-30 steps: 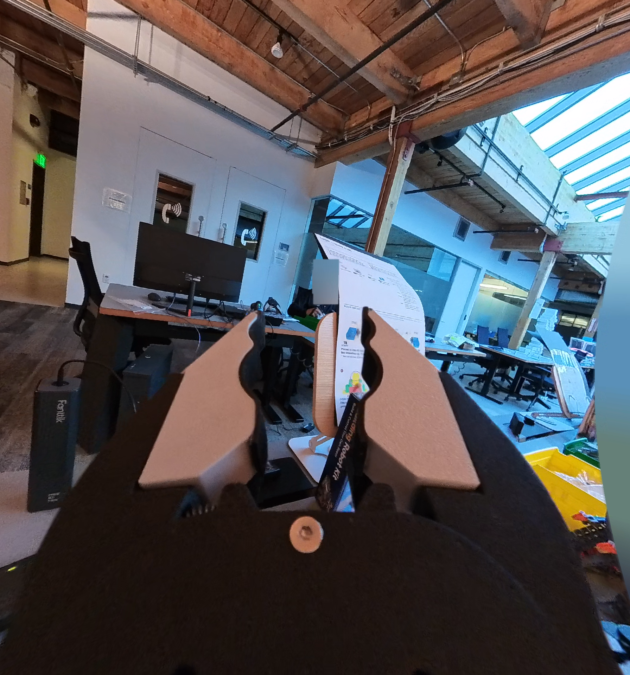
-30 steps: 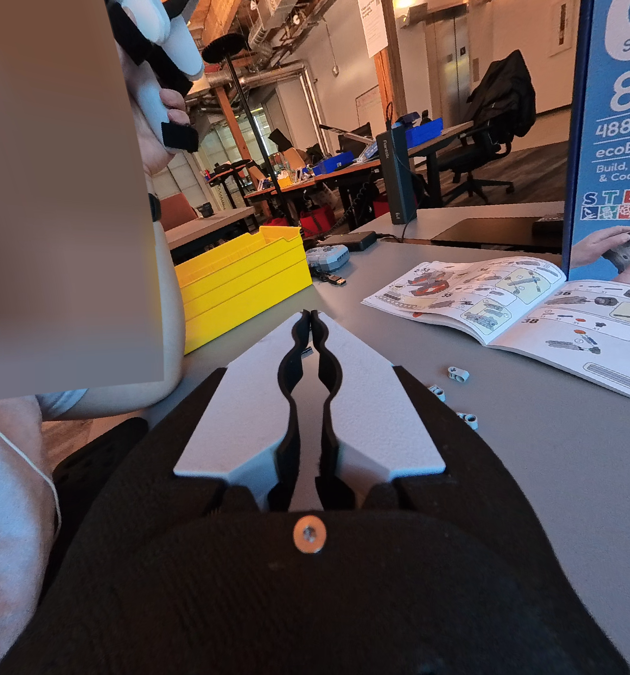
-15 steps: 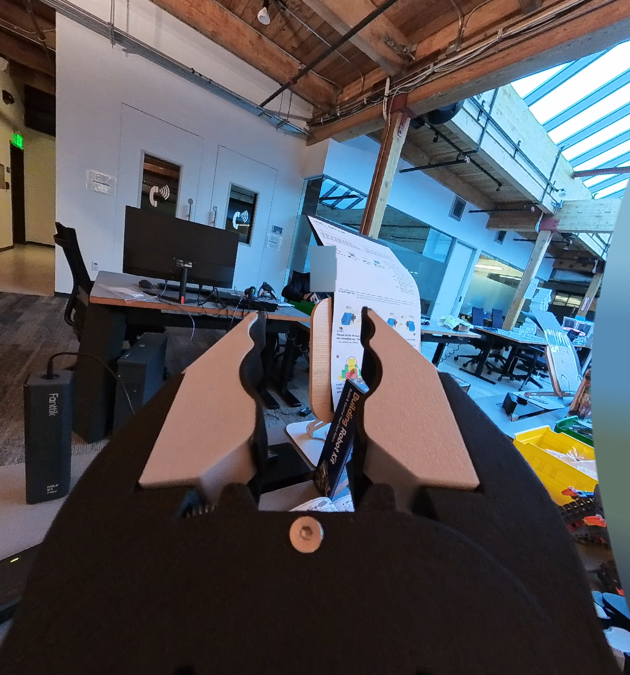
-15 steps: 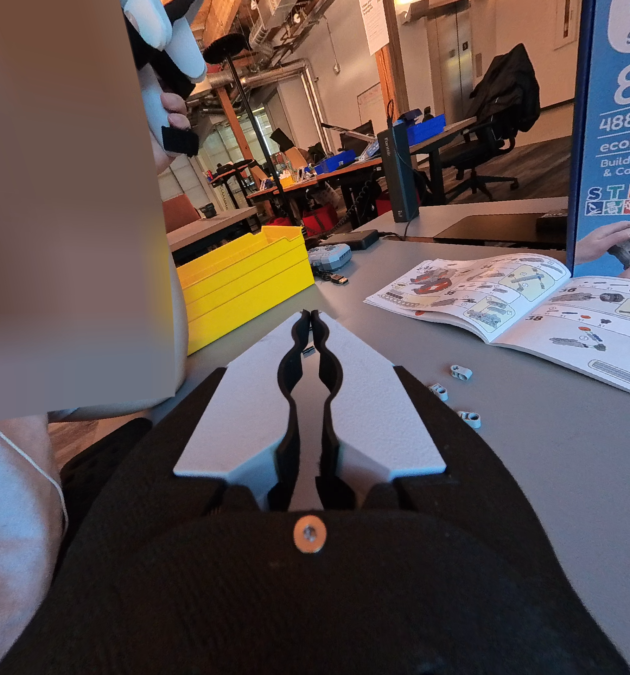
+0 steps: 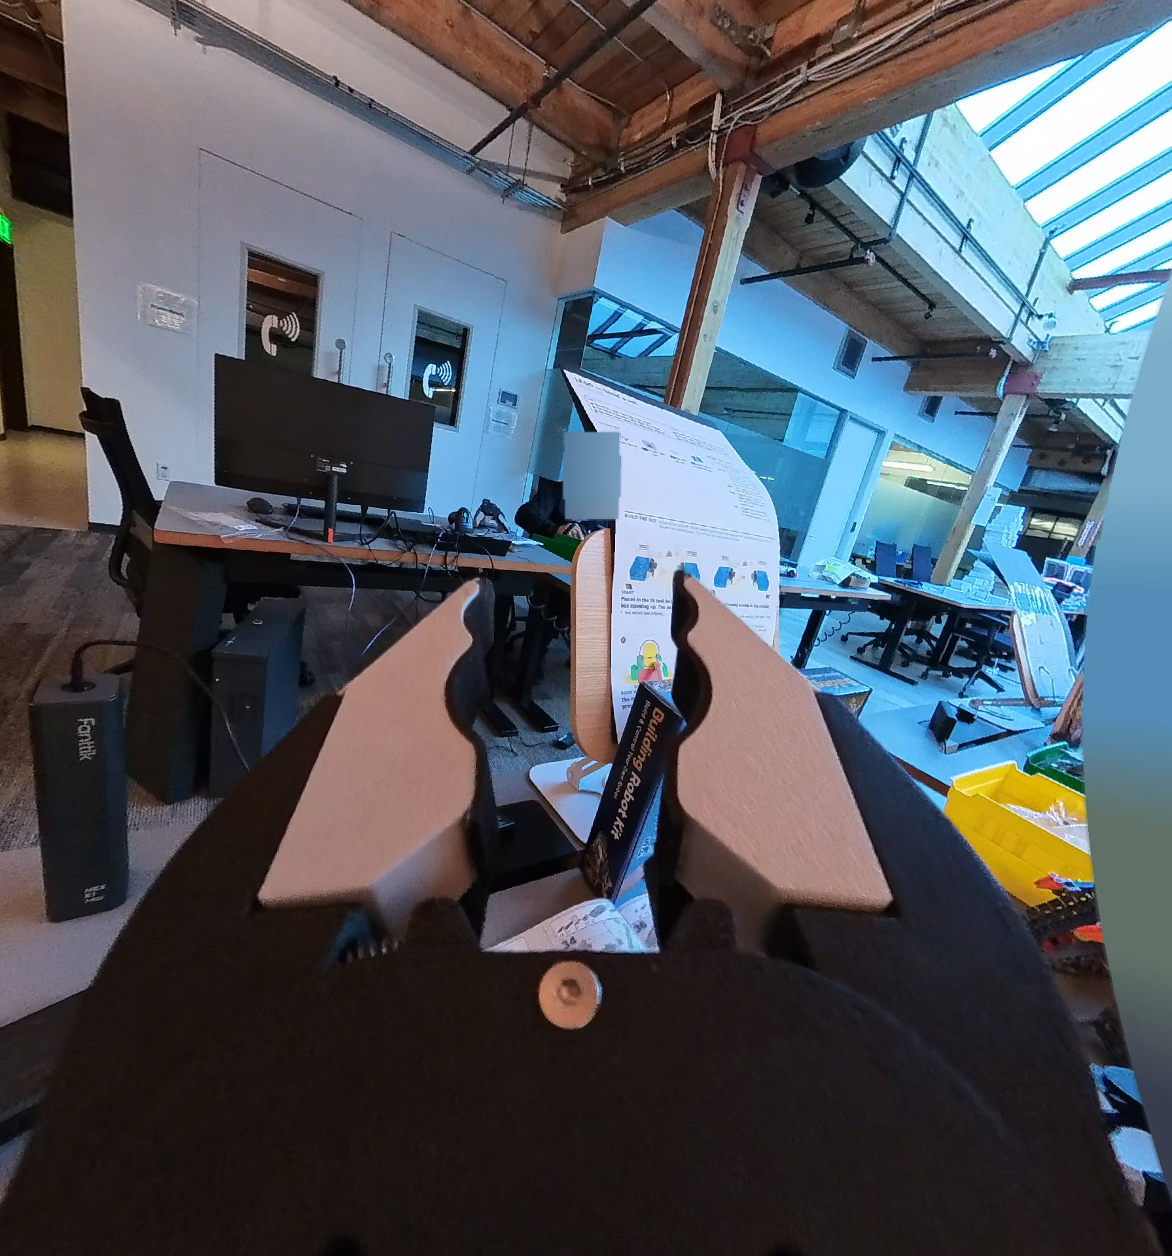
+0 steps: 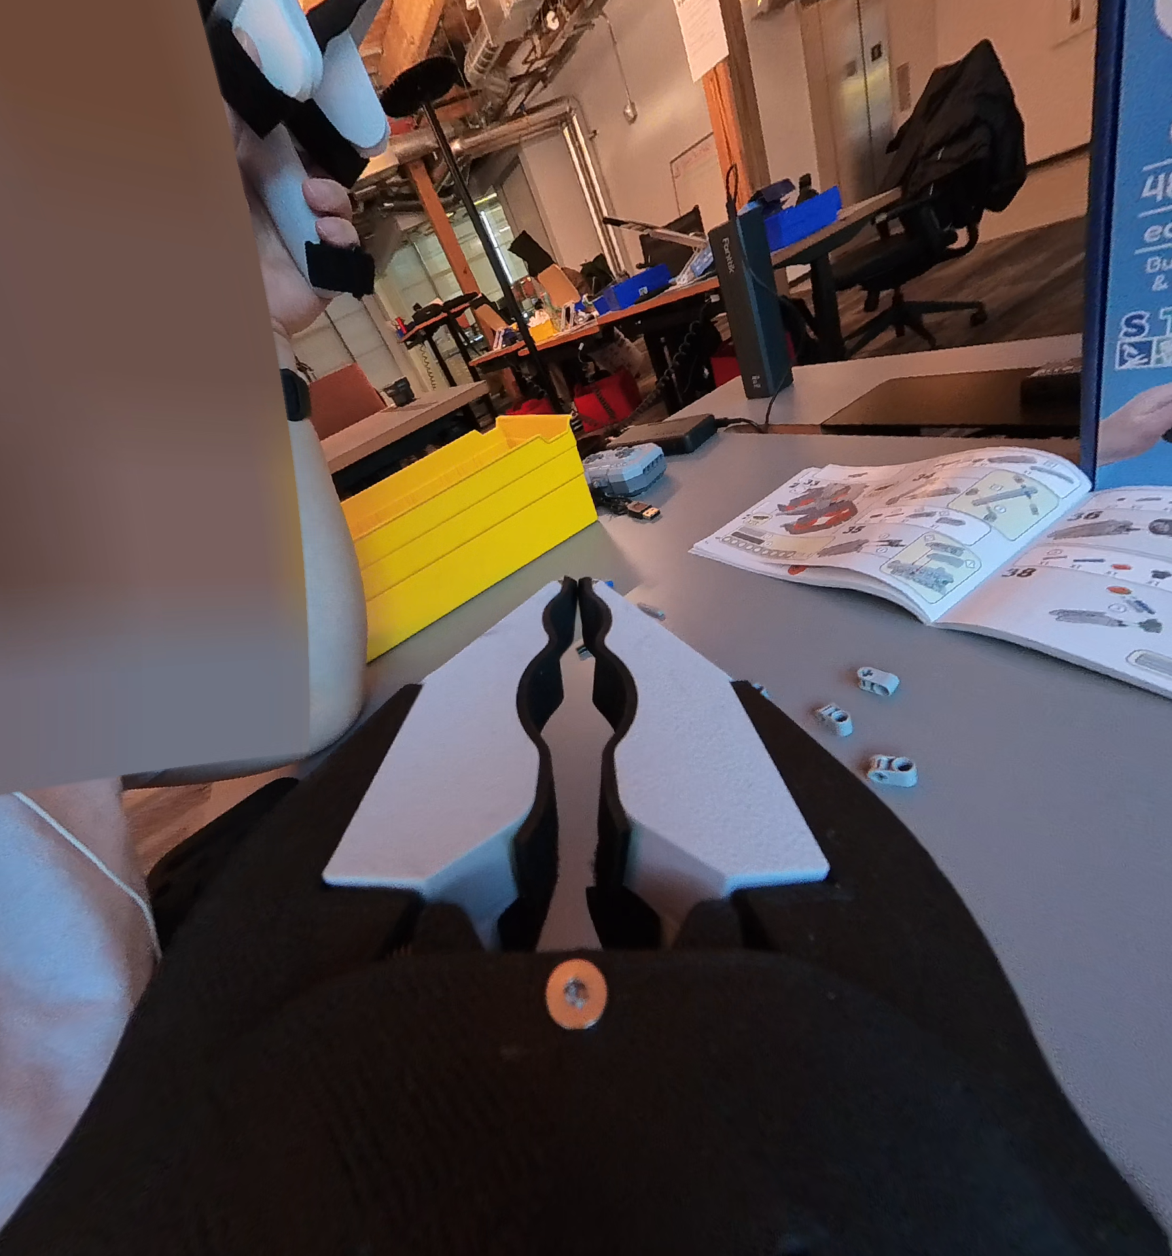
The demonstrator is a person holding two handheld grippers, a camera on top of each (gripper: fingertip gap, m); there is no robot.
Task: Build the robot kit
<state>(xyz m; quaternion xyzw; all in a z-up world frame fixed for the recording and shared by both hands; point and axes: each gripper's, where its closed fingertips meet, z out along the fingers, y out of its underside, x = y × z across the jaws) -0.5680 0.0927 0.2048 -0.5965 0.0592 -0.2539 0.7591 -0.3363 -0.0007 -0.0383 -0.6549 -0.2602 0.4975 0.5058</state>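
My left gripper [image 5: 579, 584] is open and empty, held high and pointing across the room. Between its fingers I see the edge of a dark blue kit box [image 5: 627, 795] and a corner of an open instruction booklet [image 5: 583, 928] below. My right gripper [image 6: 577, 581] is shut with its tips low over the grey table [image 6: 977, 883]. Three small grey connector pieces [image 6: 877, 679] lie just to its right. The open booklet [image 6: 977, 544] lies farther right, in front of the blue box [image 6: 1154, 238]. A hand holds the left gripper [image 6: 338, 102] up at the top left of the right wrist view.
A yellow bin [image 6: 474, 516] stands left of the right gripper; it also shows in the left wrist view [image 5: 1004, 822]. A grey controller [image 6: 624, 469] and a dark power bank [image 6: 749, 306] stand behind. A wooden stand with a printed sheet [image 5: 698, 516] rises beyond the box. Some 35 centimetres of space lies between my two pairs of fingers.
The left gripper has tilted down a little, still open, so the box edge and the booklet corner now show between its fingers. The right gripper stays shut and has hardly moved.
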